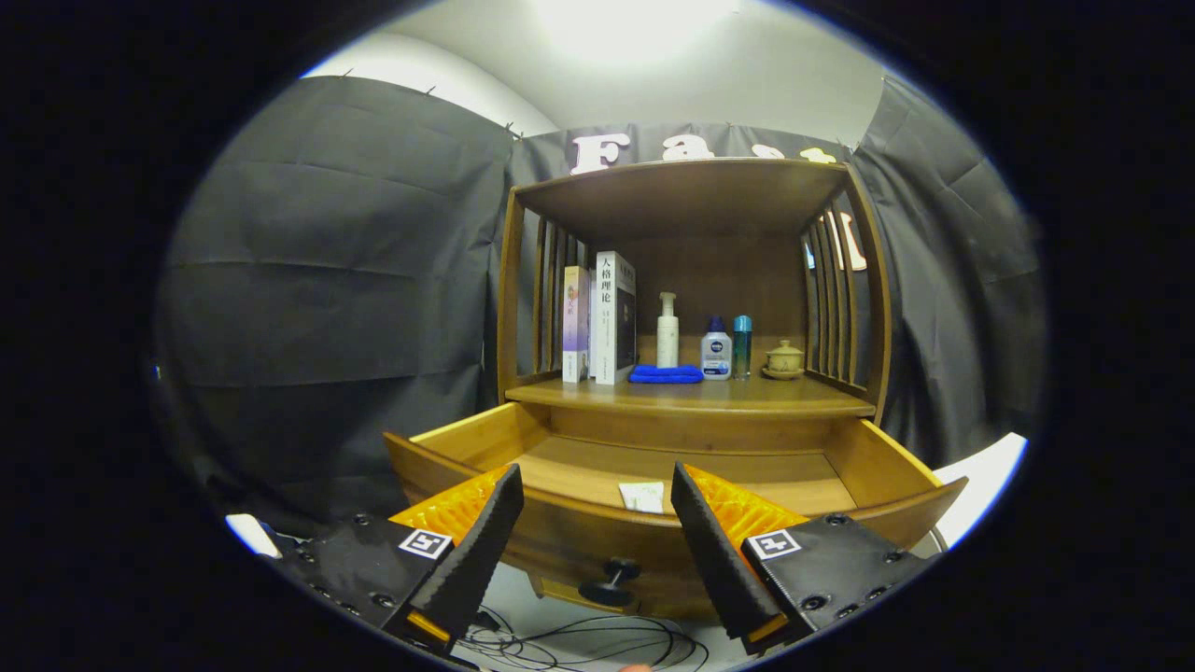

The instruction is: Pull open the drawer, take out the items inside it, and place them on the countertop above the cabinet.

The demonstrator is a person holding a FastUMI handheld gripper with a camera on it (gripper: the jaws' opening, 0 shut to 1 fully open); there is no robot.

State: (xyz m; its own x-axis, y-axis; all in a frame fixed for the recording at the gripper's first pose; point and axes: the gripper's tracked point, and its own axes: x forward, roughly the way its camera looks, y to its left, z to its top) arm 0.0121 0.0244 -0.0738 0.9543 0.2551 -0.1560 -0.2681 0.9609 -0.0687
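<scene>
The wooden cabinet's drawer point(878, 462) stands pulled out toward me, its dark knob point(611, 581) on the curved front panel below and between my fingers. A small white flat item point(642, 496) lies on the drawer floor near the front wall, just beyond my fingers. My gripper point(594, 481) is open, with nothing between its fingers, hovering in front of the drawer's front edge. The countertop point(794, 397) above the drawer is a wooden shelf surface that carries several objects.
On the countertop stand books point(602, 319), a white pump bottle point(667, 331), a folded blue cloth point(665, 374), two small bottles point(726, 347) and a small lidded cup point(784, 358). Slatted side panels flank the shelf. Cables point(597, 644) lie on the floor below.
</scene>
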